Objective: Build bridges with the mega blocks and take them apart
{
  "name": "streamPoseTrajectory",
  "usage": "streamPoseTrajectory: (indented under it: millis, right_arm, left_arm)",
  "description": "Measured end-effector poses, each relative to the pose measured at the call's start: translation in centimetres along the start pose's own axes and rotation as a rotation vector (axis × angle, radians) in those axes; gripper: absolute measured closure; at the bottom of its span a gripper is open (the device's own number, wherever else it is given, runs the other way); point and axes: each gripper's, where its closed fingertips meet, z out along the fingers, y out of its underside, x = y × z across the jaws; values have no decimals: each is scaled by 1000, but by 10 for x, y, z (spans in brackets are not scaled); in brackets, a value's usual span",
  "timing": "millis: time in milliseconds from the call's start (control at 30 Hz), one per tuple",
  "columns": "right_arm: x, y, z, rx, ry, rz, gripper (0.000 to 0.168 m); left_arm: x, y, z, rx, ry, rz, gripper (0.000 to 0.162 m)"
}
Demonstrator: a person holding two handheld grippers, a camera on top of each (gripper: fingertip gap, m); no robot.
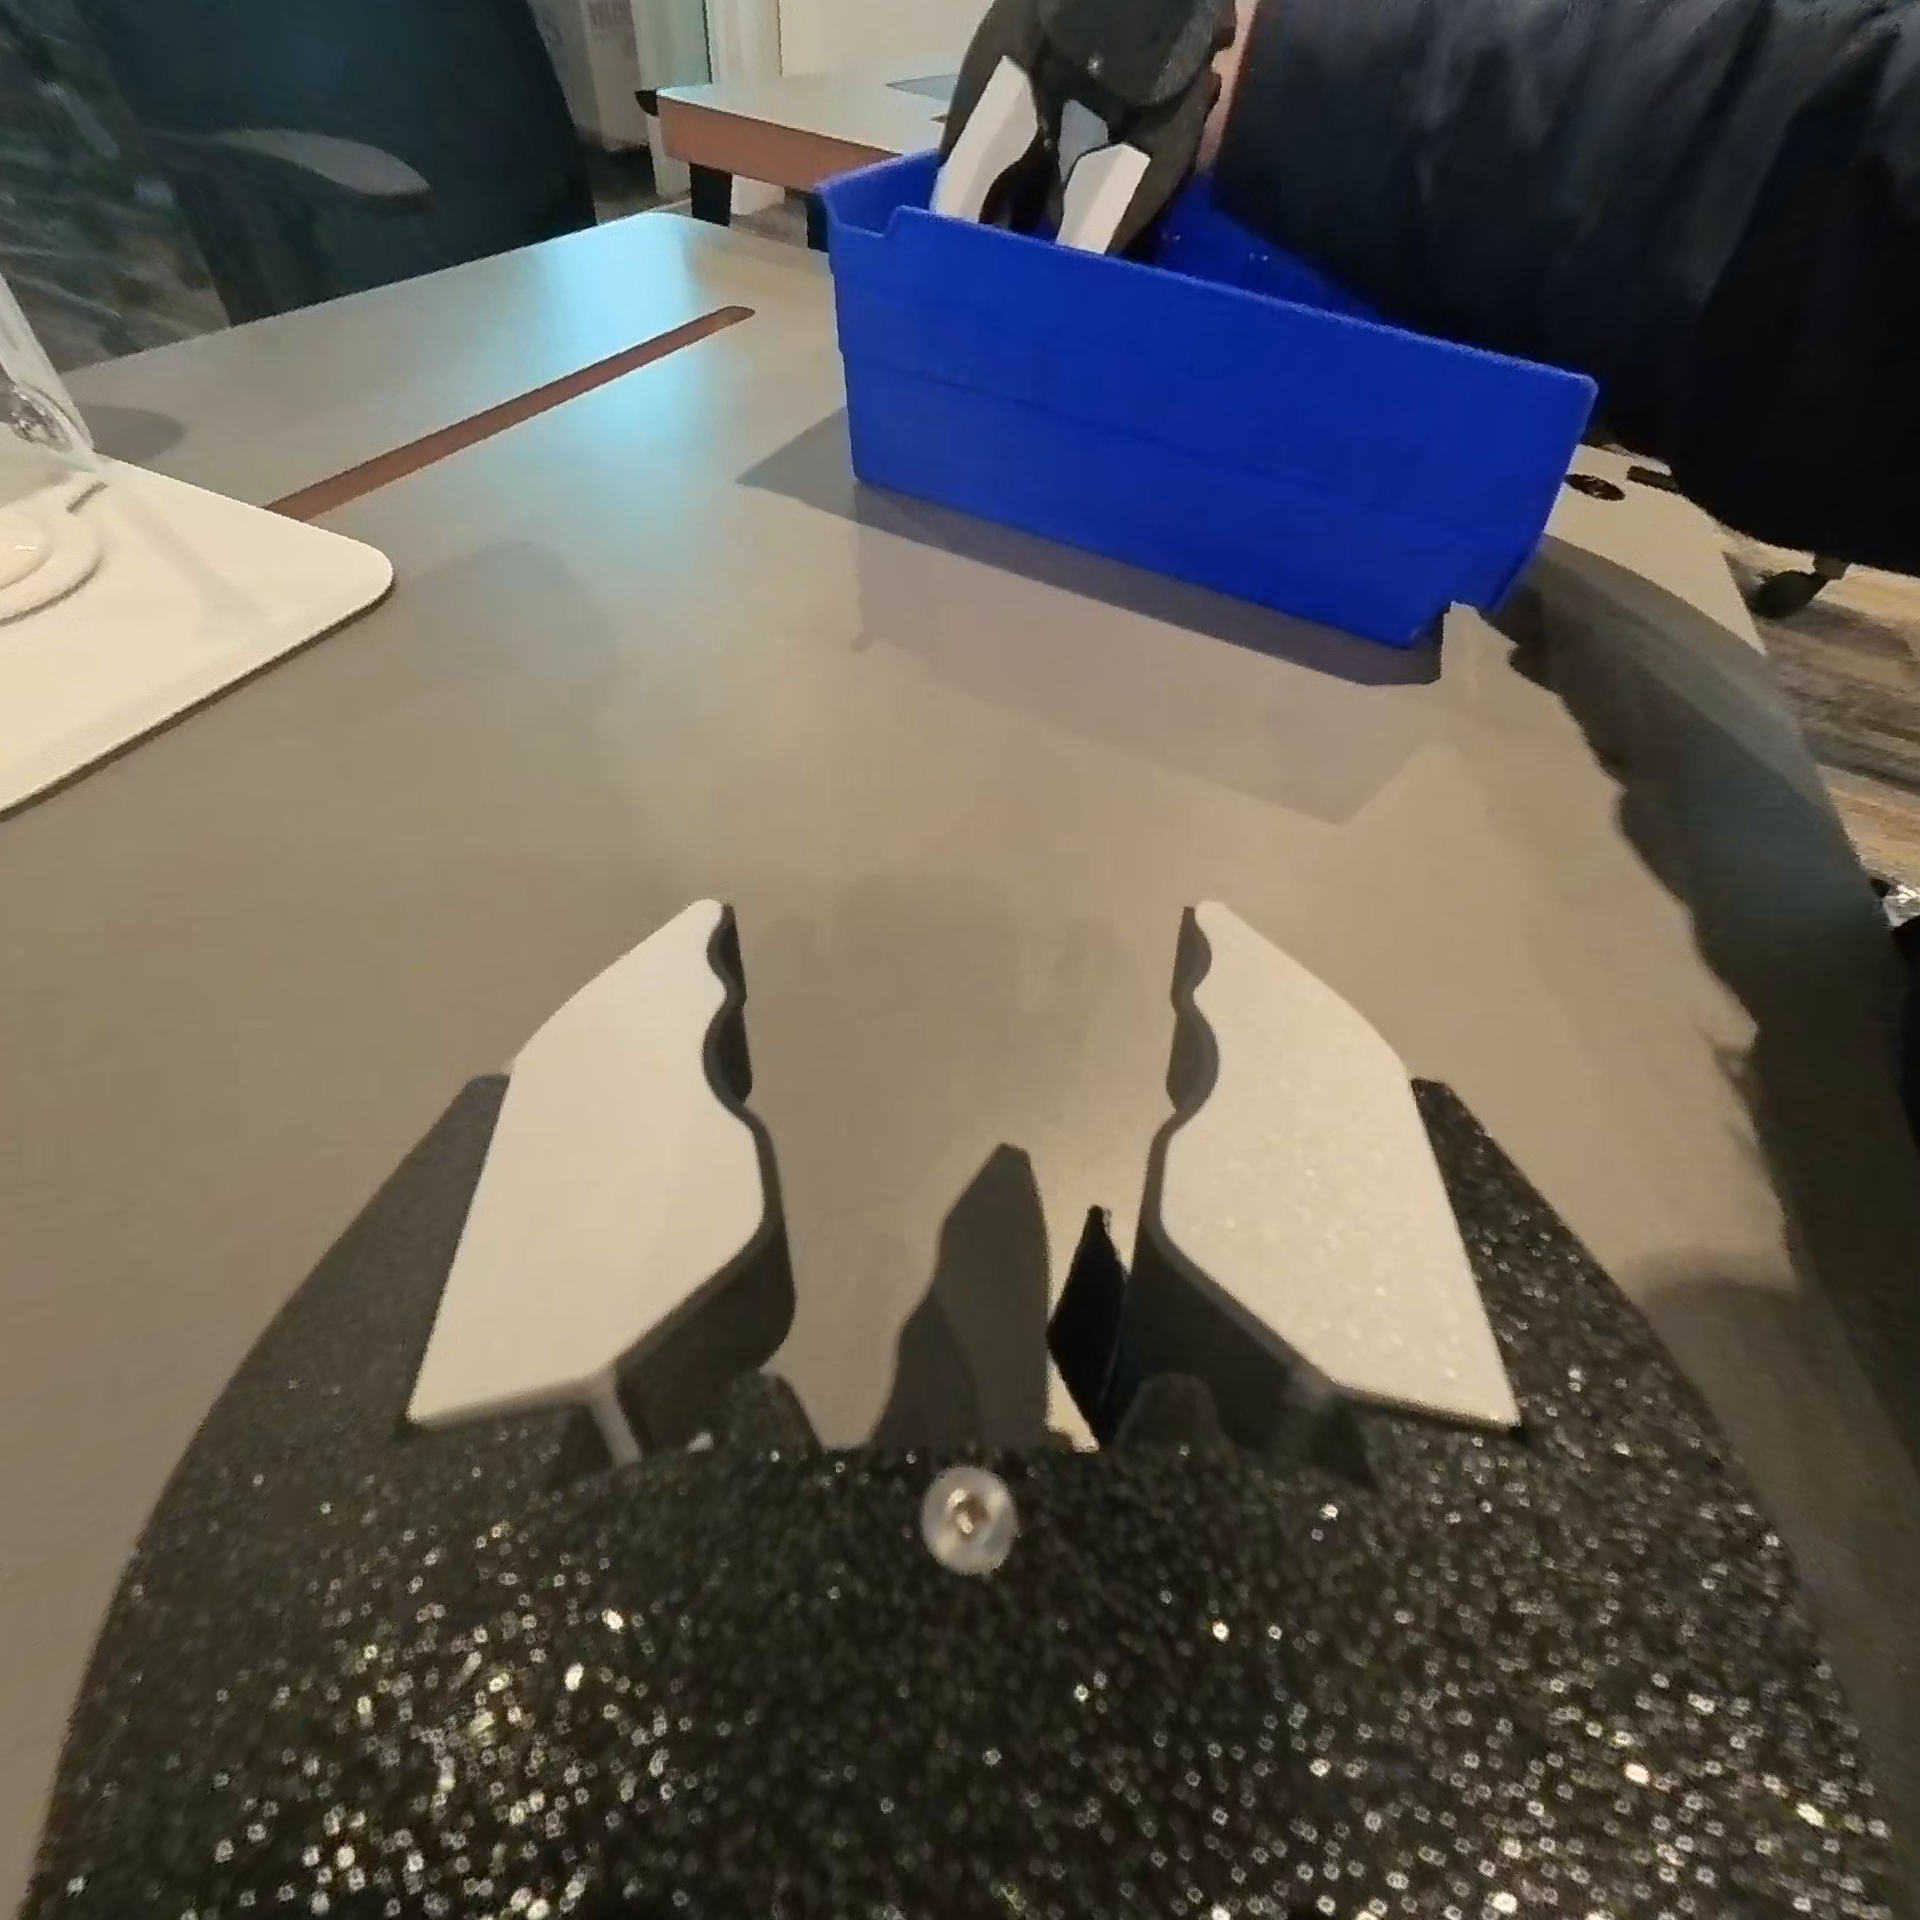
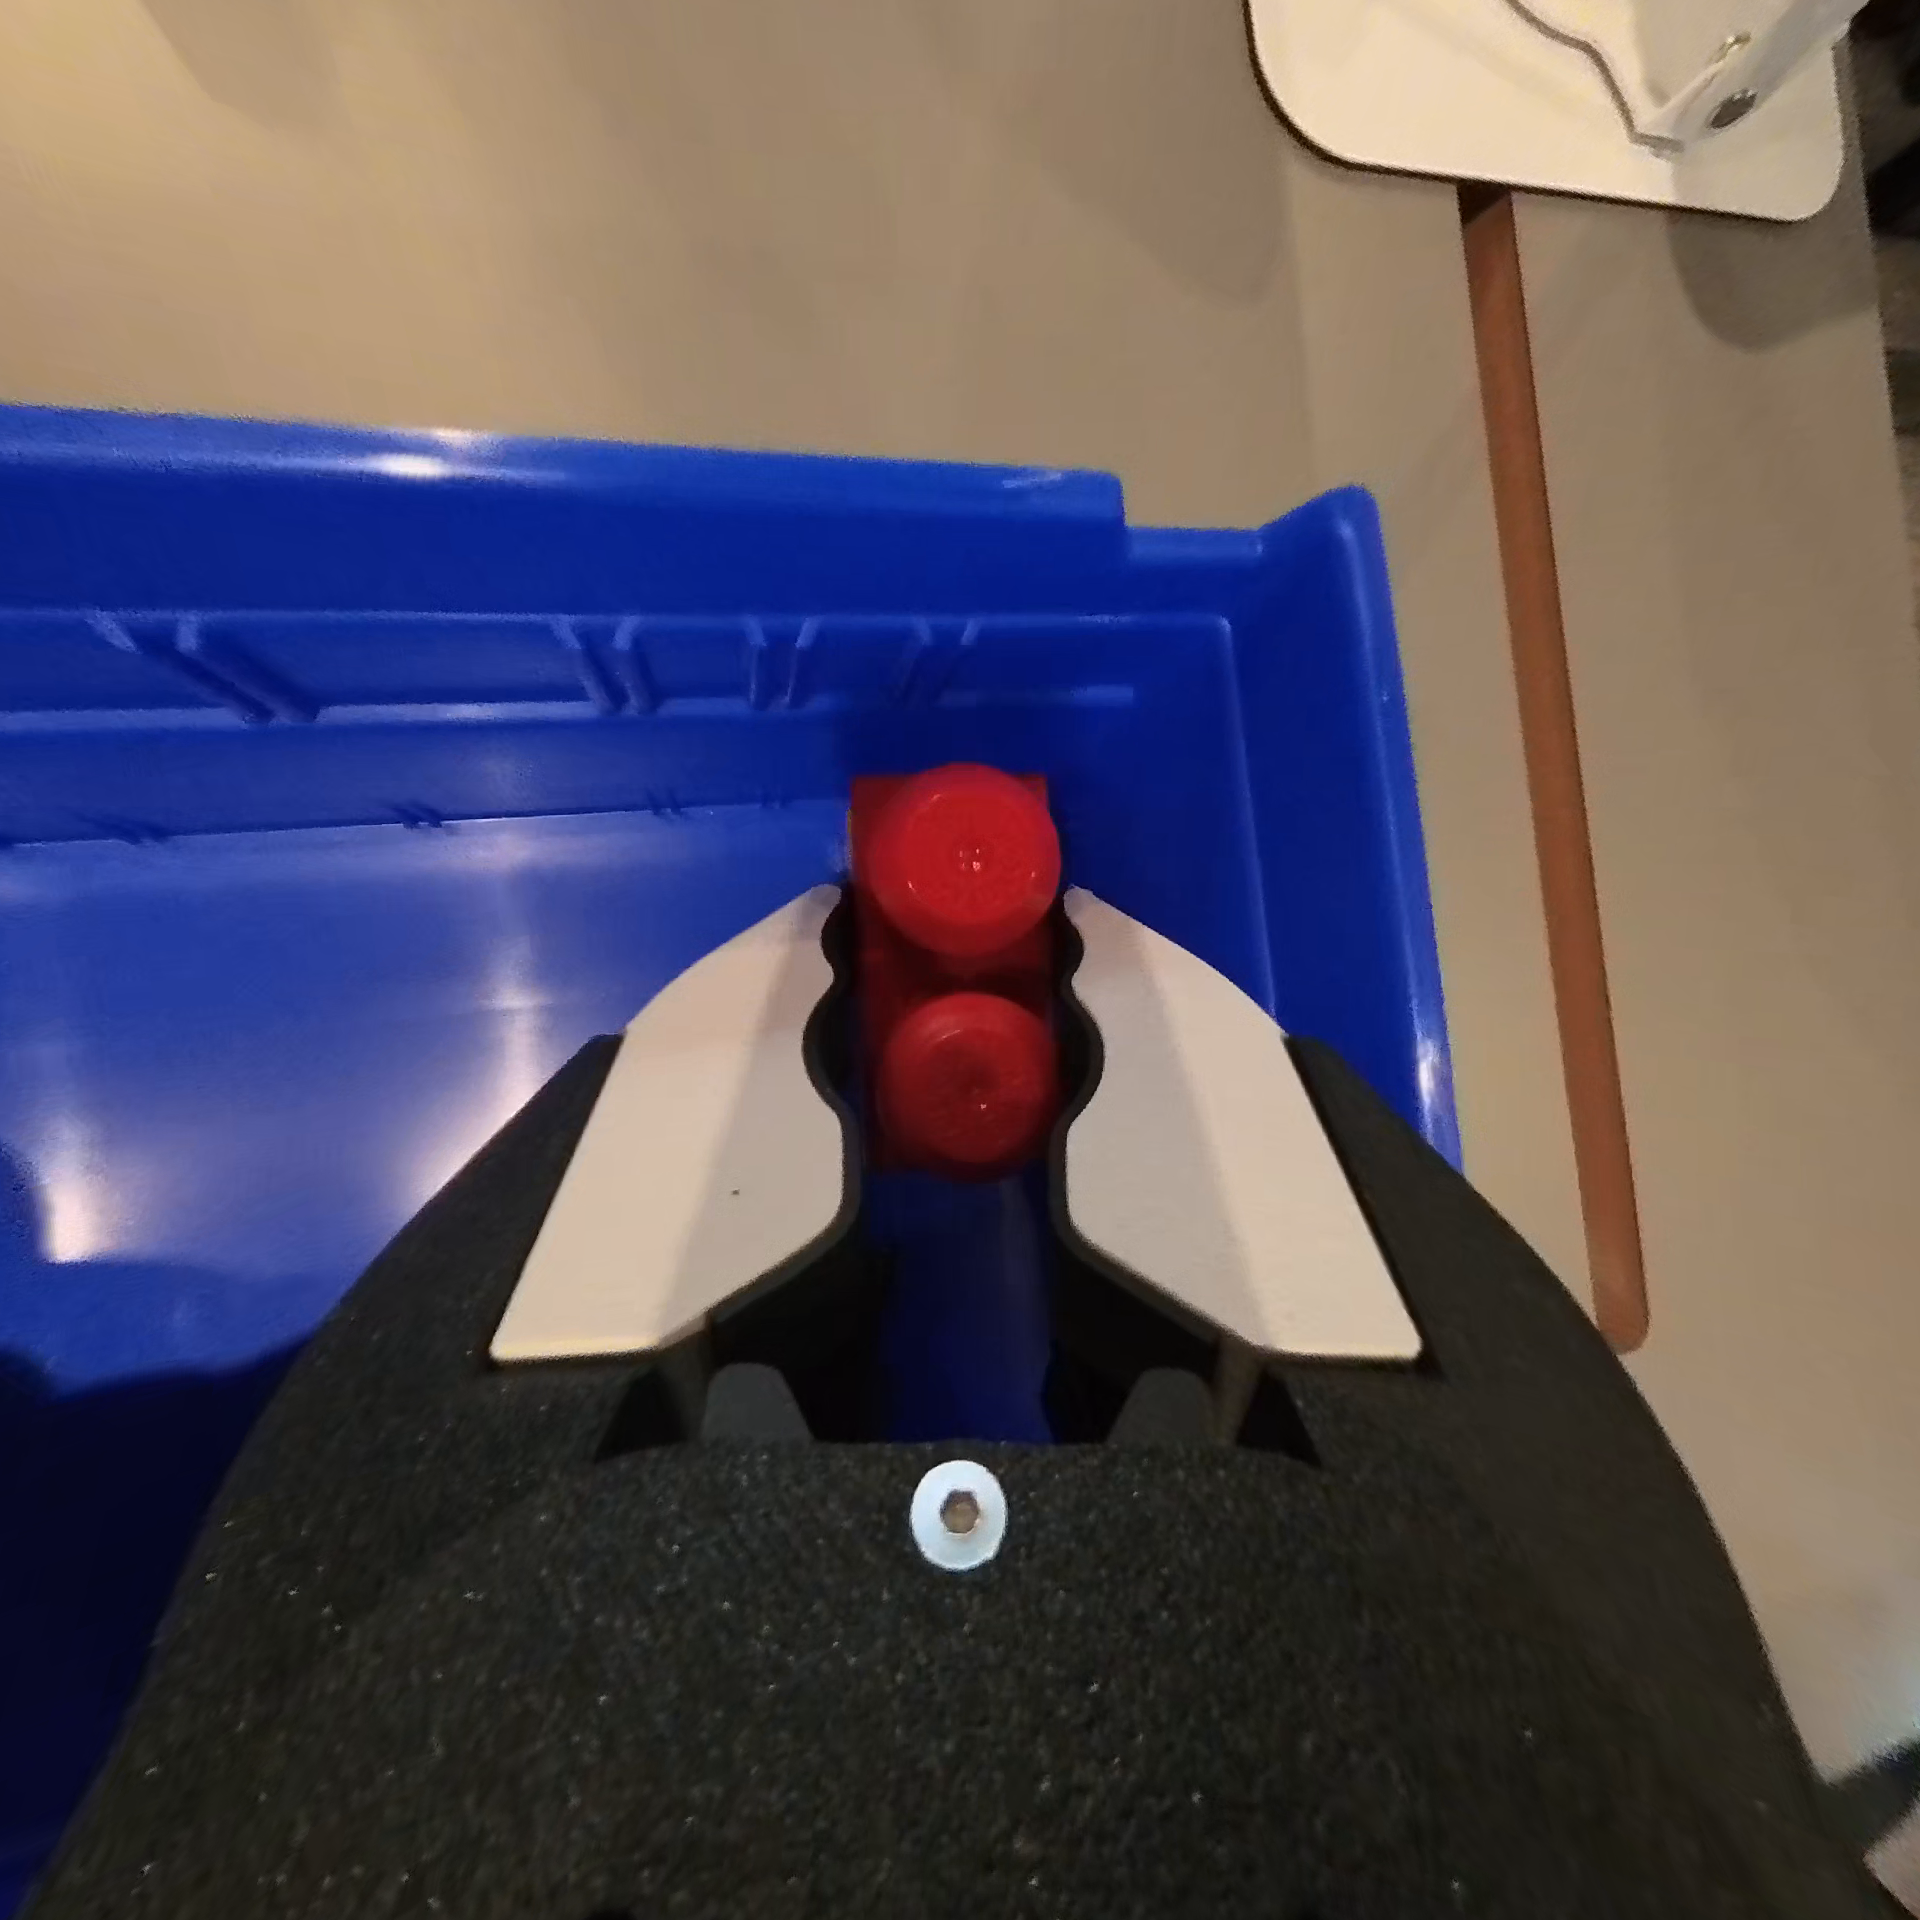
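A red mega block with two round studs sits between the fingers of my right gripper, inside the blue bin near its far right corner. The fingers press its two sides. In the left wrist view the right gripper reaches down into the same blue bin, and the block is hidden by the bin wall. My left gripper is open and empty, low over the bare grey table, well in front of the bin.
A white board with a clear glass on it lies at the table's left; it also shows in the right wrist view. A brown strip runs across the table. A dark sleeve hangs over the bin's right. The gap from one gripper's tips to the other's is roughly 35 cm.
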Motion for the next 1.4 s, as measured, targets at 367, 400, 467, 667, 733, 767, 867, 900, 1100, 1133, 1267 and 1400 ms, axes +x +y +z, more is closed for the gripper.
streamPoseTrajectory:
  millis: [367, 400, 467, 667, 733, 767, 867, 900, 1100, 1133, 1267, 1400]
  right_arm:
    - [-3, -7, 5, 7, -69, -3, 133]
    - [-3, -7, 5, 6, -71, -5, 133]
    - [-3, -7, 5, 6, -74, -9, 133]
    - [-4, -5, 5, -33, -101, -35, 133]
    - [-4, -5, 5, -48, -108, -45, 133]
    - [-4, -6, 6, -53, -108, -49, 133]
    - [-5, -6, 5, -68, -113, -40, 133]
    - [-4, -5, 5, -70, -112, -37, 133]
    - [-1, -6, 0, -56, -80, -43, 132]
    - [-1, -6, -2, -54, -77, -42, 132]
    - [-1, -7, -6, -60, -71, -42, 132]
    - [0, -14, -20, -44, -33, -34, 133]
  left_arm:
    - [10, 4, 1, -22, 66, -9, 94]
    - [10, 4, 1, -27, 64, -6, 93]
    - [10, 5, 1, -30, 68, -9, 93]
    - [10, 4, 1, -21, 72, -19, 93]
    - [10, 4, 1, -23, 74, -19, 93]
    - [10, 4, 1, -26, 75, -19, 93]
    - [10, 5, 2, -30, 78, -22, 93]
    - [11, 5, 3, -31, 79, -22, 93]
    - [12, 5, 3, -30, 88, -24, 93]
    - [13, 4, 3, -28, 92, -27, 93]
    - [13, 4, 3, -27, 95, -27, 93]
    - [14, 0, 2, -15, 92, -23, 93]
